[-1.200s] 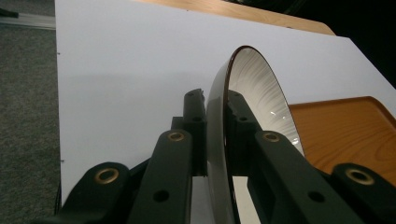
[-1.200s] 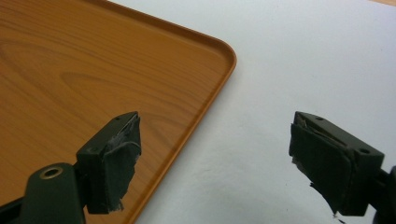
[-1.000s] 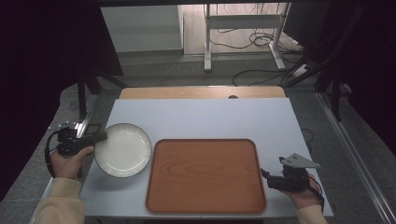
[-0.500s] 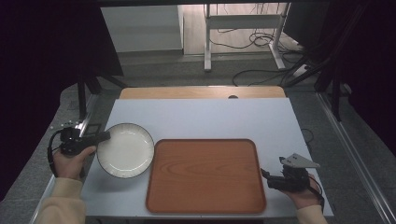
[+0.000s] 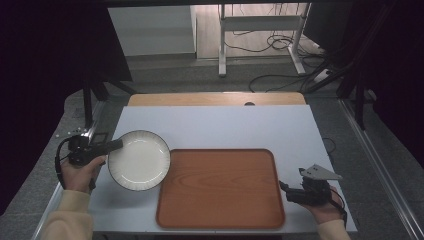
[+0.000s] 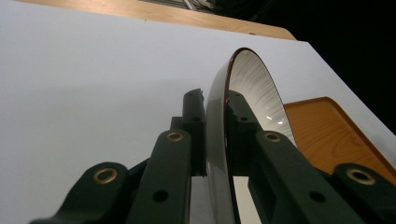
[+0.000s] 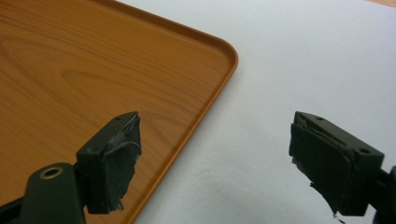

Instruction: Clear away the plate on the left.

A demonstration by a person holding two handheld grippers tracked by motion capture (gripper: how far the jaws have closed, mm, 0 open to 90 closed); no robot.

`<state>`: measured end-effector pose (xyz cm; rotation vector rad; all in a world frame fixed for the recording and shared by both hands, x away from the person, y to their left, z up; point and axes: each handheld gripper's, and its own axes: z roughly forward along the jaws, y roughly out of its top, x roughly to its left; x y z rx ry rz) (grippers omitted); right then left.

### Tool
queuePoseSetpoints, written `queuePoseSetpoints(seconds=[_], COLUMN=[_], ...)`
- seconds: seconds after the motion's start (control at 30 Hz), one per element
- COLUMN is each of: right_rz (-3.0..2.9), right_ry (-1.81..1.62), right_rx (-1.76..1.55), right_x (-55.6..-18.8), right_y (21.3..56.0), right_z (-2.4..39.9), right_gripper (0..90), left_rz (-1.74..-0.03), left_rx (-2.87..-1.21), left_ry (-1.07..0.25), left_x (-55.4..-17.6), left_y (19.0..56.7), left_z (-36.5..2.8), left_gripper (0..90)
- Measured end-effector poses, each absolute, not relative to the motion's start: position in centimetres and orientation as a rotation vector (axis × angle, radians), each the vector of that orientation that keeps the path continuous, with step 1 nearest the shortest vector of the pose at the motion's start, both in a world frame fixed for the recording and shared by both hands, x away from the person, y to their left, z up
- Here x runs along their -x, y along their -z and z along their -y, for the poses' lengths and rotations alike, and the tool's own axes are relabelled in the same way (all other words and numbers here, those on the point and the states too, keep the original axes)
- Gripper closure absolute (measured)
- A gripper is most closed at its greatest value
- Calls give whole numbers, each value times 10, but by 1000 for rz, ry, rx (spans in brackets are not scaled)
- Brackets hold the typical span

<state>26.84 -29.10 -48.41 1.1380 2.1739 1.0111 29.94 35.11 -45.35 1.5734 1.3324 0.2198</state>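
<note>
So I've got the white plate (image 5: 139, 160) pinched by its left rim in my left gripper (image 5: 114, 145); jaws clamped tight on either side of the rim, one pad on the underside and one on the inner face; in the left gripper view the plate (image 6: 247, 93) stands edge-on between them. The plate sits just left of the wooden tray (image 5: 220, 187), its right rim right at the tray's left edge, maybe overlapping it a touch, can't quite tell; it looks lifted off the white table (image 5: 225, 127). Loads of bare table beyond the tray's far edge and off to its right; the tray's own floor is bare wood. My left hand (image 5: 80, 170) is left of the plate, forearm coming up from the near edge, gripper pointing level toward the tray. My right gripper (image 5: 285, 189) hangs just off the tray's right edge, jaws spread wide with nothing in them; the tray's rounded corner (image 7: 224, 46) shows between them.
</note>
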Motion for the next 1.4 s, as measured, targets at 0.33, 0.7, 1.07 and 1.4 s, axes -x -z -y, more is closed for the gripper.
queuePoseSetpoints(seconds=[0.33, 0.7, 1.07, 1.4], right_rz=[-2170, -2171, -2167, -2166], right_ry=[-1005, -1003, -1001, -1001], right_rx=[-1140, -1140, -1147, -1148], right_x=[-269, -269, -269, -269], right_y=[484, 484, 484, 484], right_z=[291, 291, 291, 292], right_gripper=[172, 172, 172, 172], left_rz=[-1320, -1295, -1267, -1246], left_rx=[-1548, -1545, -1559, -1577], left_ry=[-203, -176, -162, -157], left_x=[-300, -301, -302, -305], left_y=[453, 450, 447, 446], left_z=[-345, -336, -323, -310], left_gripper=[812, 813, 812, 812])
